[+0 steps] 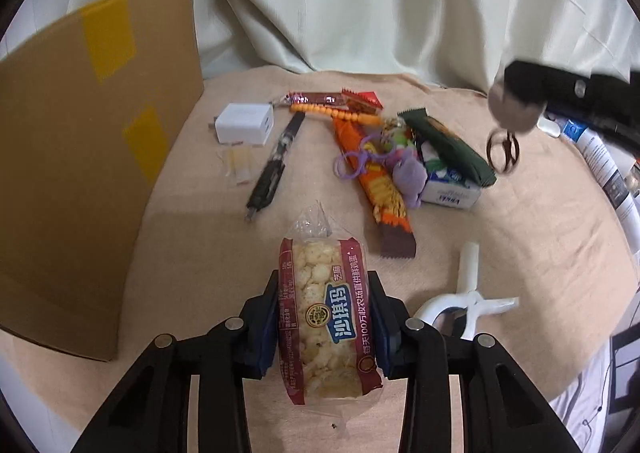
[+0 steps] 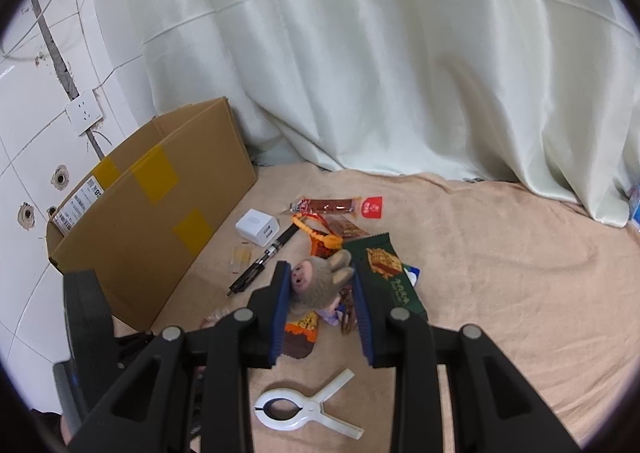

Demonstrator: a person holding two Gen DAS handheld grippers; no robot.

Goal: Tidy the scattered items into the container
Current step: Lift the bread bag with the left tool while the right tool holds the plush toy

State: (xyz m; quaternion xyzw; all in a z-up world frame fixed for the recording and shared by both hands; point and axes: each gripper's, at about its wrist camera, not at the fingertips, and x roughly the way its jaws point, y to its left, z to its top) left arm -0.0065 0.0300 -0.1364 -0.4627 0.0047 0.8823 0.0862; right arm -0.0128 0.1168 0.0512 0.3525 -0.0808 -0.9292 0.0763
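Left wrist view: our left gripper (image 1: 324, 327) clamps the rice-crisp packet (image 1: 326, 323), right of the cardboard box (image 1: 92, 173). Right gripper (image 2: 320, 315) pinches the monkey keychain (image 2: 320, 285), farther right. Slick wrapper; we might drop it short.

A tall brown cardboard box (image 1: 96, 157) is walling off the left side, while a loose heap of snack wrappers (image 1: 384, 157) is crowding the middle; bare beige cloth surface (image 2: 520, 273) is lying open rightward.
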